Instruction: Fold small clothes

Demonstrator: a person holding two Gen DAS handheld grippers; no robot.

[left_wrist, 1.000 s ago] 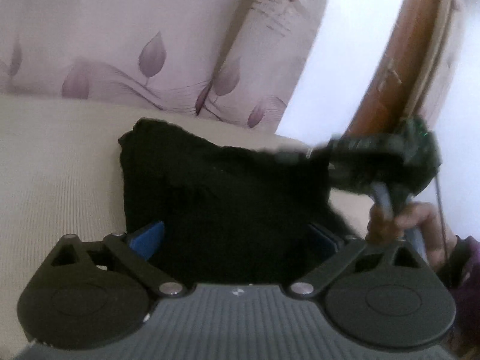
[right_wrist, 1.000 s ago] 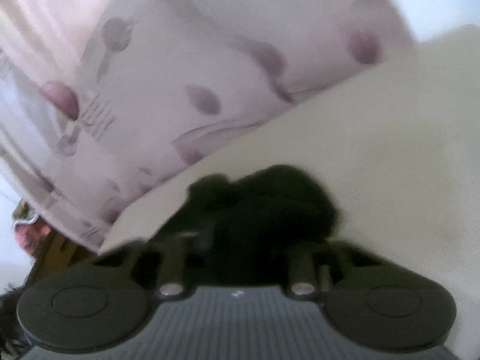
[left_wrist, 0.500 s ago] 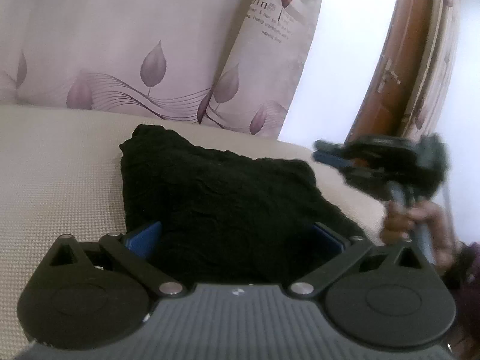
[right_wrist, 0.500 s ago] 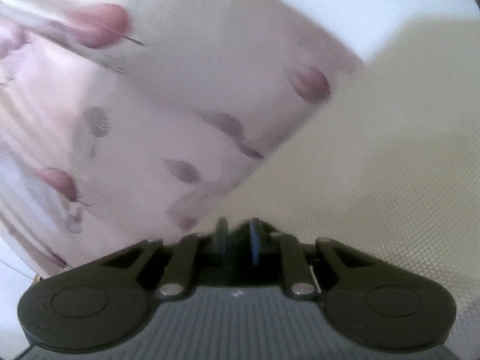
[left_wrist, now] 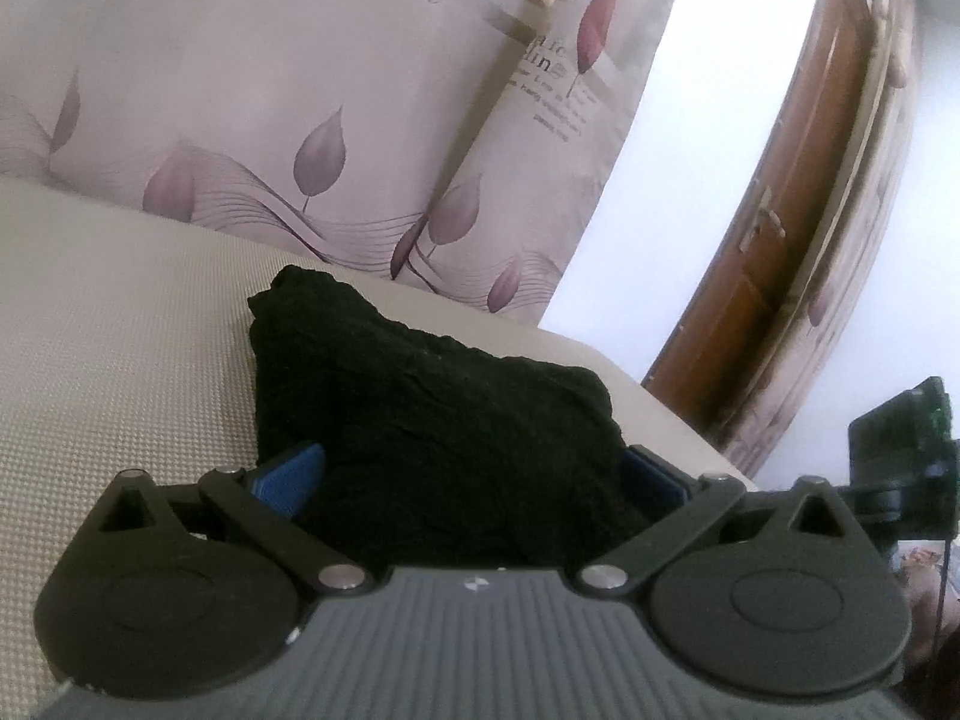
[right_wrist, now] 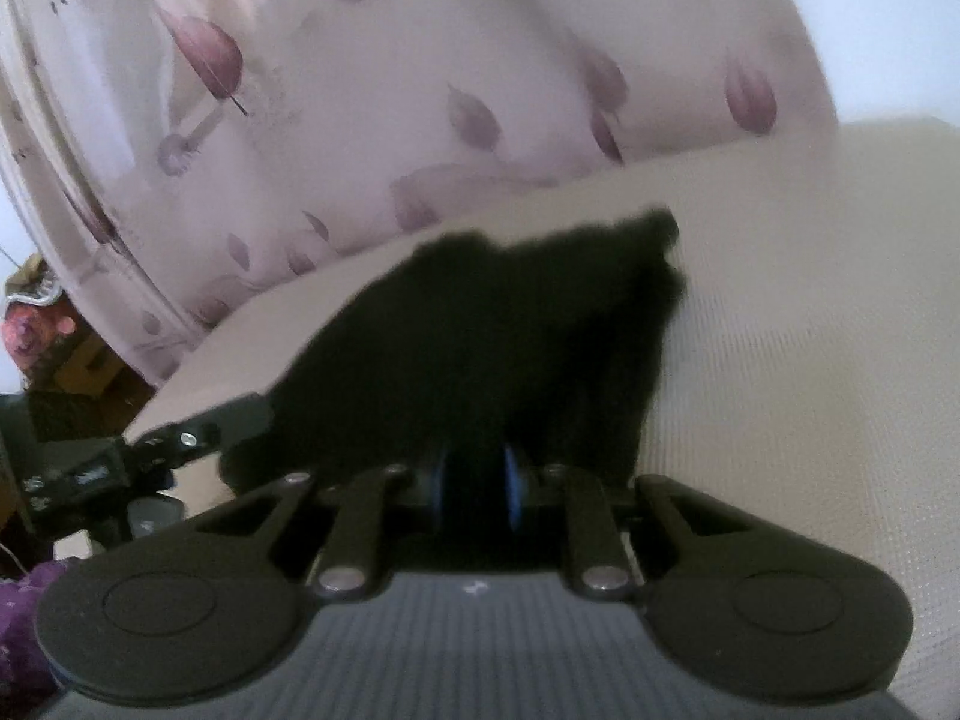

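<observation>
A small black garment (left_wrist: 432,420) lies folded on a beige textured surface (left_wrist: 120,360). My left gripper (left_wrist: 468,474) is open, its blue fingers (left_wrist: 288,474) spread wide on either side of the garment's near edge. In the right wrist view the same black garment (right_wrist: 510,336) lies just ahead of my right gripper (right_wrist: 477,486). Its blue pads (right_wrist: 513,483) stand close together with a narrow gap, and black cloth appears to sit between them. The right gripper also shows at the far right of the left wrist view (left_wrist: 900,468).
A curtain with purple leaf print (left_wrist: 300,120) hangs behind the surface. A brown wooden door (left_wrist: 780,240) stands at the right. The beige surface's edge (left_wrist: 660,408) drops off close behind the garment. Clutter (right_wrist: 36,324) sits low at the left of the right wrist view.
My right gripper let go of the garment's corner, swung away to the right, then came back low toward the cloth. The garment now lies flat. My left gripper stayed open in place.
</observation>
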